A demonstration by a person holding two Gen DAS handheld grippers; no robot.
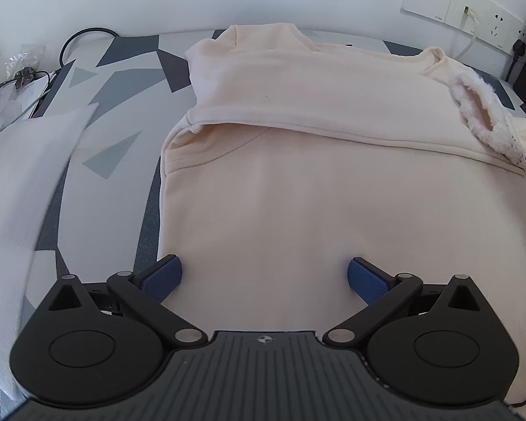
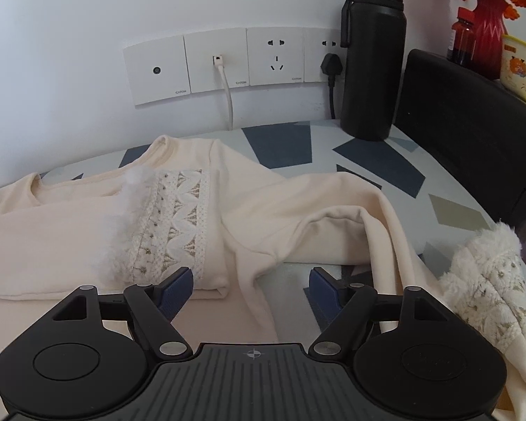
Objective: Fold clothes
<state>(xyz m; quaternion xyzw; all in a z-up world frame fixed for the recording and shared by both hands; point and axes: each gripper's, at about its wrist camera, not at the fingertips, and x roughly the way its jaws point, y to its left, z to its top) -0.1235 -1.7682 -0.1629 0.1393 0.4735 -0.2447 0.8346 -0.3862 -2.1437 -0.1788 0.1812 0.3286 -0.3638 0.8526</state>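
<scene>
A cream-coloured, soft-knit sweatshirt (image 1: 298, 182) is spread flat on a tabletop covered with a grey, white and dark-blue geometric cloth (image 1: 115, 84). Its body lies directly ahead of and beneath the left gripper (image 1: 264, 277), whose blue-padded jaws are held wide apart, with nothing pinched between them. One sleeve has been folded across the chest, well ahead of this gripper; its fluffy white cuff (image 1: 484, 112) lies to the far right.

In the right wrist view, the right gripper (image 2: 250, 289) is seen with its jaws spread wide above the garment's side edge, no fabric being clamped. The folded sleeve's lace-and-bead band (image 2: 172, 224) lies just ahead to the left. The other sleeve (image 2: 333, 221) is bunched just ahead, its furry cuff (image 2: 484, 273) lying to the right. Further ahead, a tall black insulated bottle (image 2: 371, 63) stands near white wall sockets (image 2: 214, 63).
</scene>
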